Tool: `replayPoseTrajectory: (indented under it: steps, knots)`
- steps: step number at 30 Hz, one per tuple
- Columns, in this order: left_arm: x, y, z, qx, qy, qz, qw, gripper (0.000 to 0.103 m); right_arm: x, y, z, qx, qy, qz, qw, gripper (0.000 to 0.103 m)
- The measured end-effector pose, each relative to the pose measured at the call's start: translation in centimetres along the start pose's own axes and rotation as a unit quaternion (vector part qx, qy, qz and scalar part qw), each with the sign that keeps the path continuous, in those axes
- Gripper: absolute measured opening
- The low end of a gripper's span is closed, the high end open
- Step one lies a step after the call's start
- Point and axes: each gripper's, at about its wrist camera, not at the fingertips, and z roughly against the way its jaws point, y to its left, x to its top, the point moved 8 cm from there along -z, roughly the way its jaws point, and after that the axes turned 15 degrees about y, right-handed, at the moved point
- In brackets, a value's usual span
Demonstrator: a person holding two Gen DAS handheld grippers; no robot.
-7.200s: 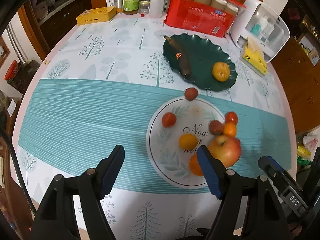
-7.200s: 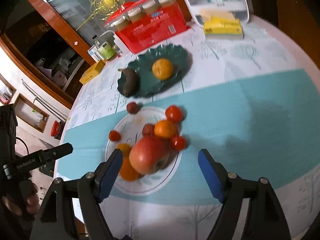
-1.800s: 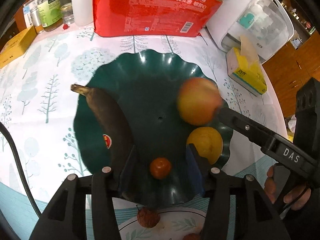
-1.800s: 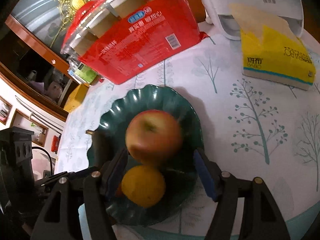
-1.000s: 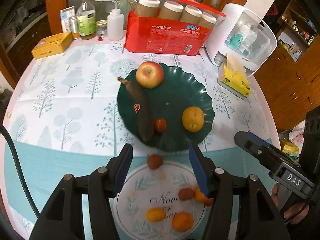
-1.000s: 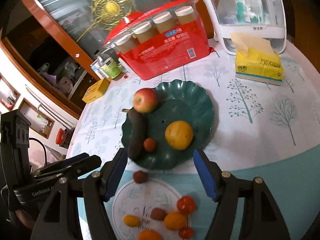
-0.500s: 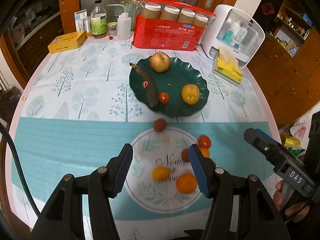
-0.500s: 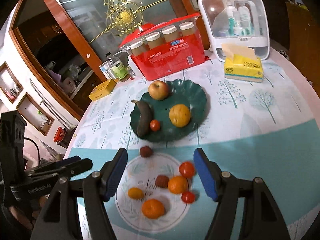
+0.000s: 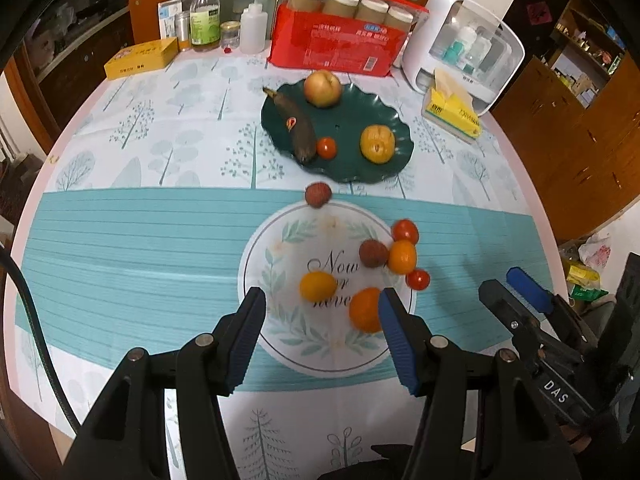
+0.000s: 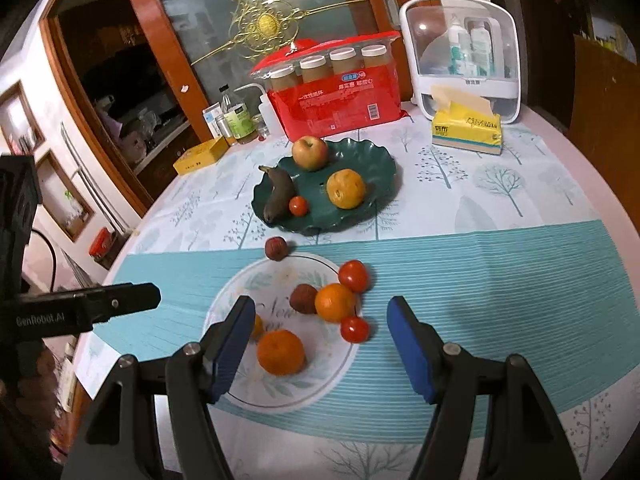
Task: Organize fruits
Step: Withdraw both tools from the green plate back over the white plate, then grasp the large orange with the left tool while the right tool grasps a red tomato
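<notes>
1. Left gripper [image 9: 322,334] wide, empty, above white plate [image 9: 256,256].
2. Right gripper [image 10: 320,346] wide, empty, framing near orange [image 10: 280,352], probably next for far green plate [image 10: 380,168].

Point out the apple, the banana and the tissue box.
apple [image 9: 322,88], left wrist view, middle of its skin.
banana [image 10: 280,194], right wrist view, middle of its dark body.
tissue box [image 10: 466,130], right wrist view, yellow front face.
</notes>
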Motion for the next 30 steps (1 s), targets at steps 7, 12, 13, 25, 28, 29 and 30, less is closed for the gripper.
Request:
replayPoseTrajectory:
  steps: [7,12,13,25,28,29,30]
  knots:
    - [-0.3,-0.9,-2.1,0.002,0.033,0.010,0.9994,0.065,-0.5,-0.2,0.1,-0.034,-0.006,0.046,0.998,0.069]
    - [-0.1,-1.5,-4.3,-0.007,0.070,0.023,0.9972,0.067,-0.7,0.0,-0.9,-0.055,0.005,0.087,0.995,0.069]
    - [0.0,-1.6,-4.8,-0.010,0.078,0.026,0.9966,0.068,-0.7,0.0,-1.1,-0.058,0.007,0.094,0.994,0.069]
    - [0.9,-2.3,-10.7,-0.047,0.160,0.057,0.9844,0.068,-1.5,-1.2,-6.3,-0.071,0.051,0.161,0.983,0.053]
    - [0.9,-2.8,-12.2,-0.050,0.182,0.055,0.9806,0.068,-1.9,-1.4,-7.8,-0.068,0.067,0.174,0.980,0.043]
    - [0.9,-2.9,-12.6,-0.051,0.186,0.054,0.9798,0.068,-1.9,-1.4,-8.1,-0.065,0.070,0.177,0.980,0.040]
    - [1.0,-3.1,-12.9,-0.050,0.190,0.052,0.9791,0.068,-2.0,-1.3,-8.4,-0.062,0.071,0.182,0.979,0.038]
